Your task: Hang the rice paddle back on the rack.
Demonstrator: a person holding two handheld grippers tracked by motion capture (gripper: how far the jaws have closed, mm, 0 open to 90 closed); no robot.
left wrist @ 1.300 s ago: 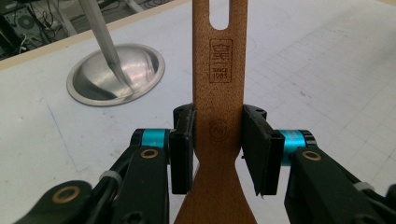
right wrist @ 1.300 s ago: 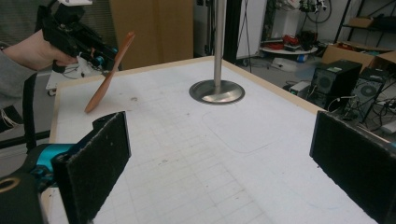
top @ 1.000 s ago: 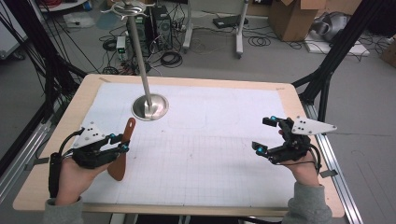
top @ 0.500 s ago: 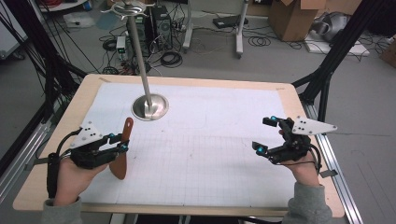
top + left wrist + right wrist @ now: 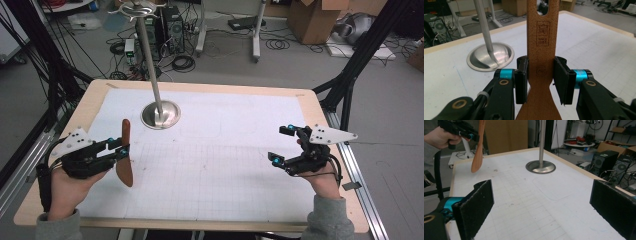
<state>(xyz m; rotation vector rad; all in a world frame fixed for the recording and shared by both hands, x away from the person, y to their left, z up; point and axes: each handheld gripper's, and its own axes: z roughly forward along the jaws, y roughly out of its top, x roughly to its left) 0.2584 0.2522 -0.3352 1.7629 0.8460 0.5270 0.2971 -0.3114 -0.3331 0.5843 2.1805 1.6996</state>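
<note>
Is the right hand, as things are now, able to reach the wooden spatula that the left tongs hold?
Probably yes. The right tongs stand open with nothing in them, and the white table between them and the wooden spatula is bare. The metal stand is farther back, off that line.

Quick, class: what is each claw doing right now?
Left claw: closed on the wooden spatula, lifted off the table.
Right claw: open, holding nothing.

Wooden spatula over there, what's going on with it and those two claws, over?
Left gripper shut on brown wooden spatula, lifted off white table mat. Right gripper open, empty. Silver metal stand beyond the spatula, apart.
</note>
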